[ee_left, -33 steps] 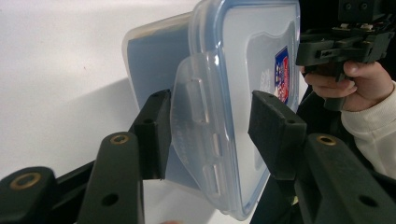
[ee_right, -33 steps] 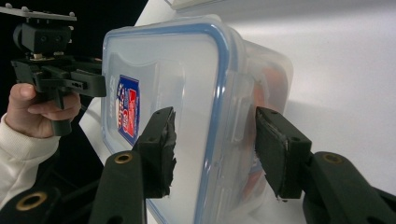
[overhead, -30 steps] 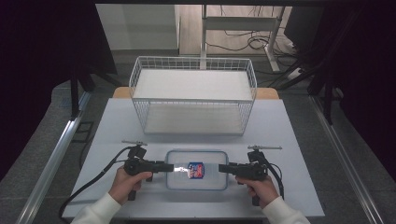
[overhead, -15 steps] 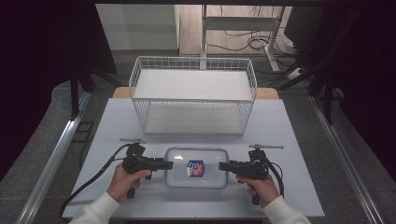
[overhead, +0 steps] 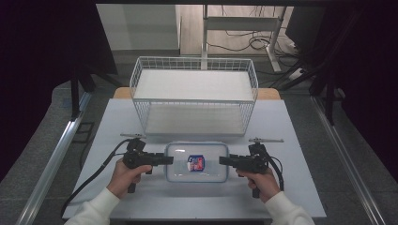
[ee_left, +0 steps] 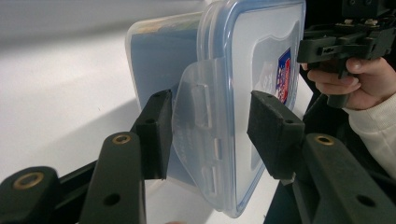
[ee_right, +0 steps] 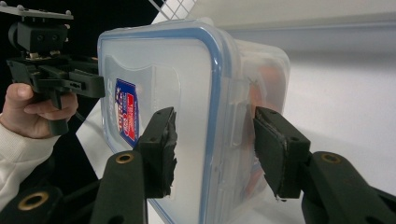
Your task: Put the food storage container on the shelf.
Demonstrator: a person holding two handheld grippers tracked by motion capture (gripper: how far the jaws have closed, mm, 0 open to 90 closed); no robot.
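Left gripper [overhead: 165, 160]: at the left end of the food box [overhead: 197, 161], jaws spread around that end's clip flap [ee_left: 198, 126]; pads not pressing it.
Food box: lid on, flat on the white table [overhead: 117, 122], just in front of the wire basket [overhead: 194, 96], between the 2 grippers.
Right gripper [overhead: 224, 161]: at the box's right end, jaws spread astride lid edge and side clip; gaps show at both pads.
Done: both grippers lined up on the box's ends.
Left: by my judgement, closing on the box or its clips; nothing lifted or opened yet.
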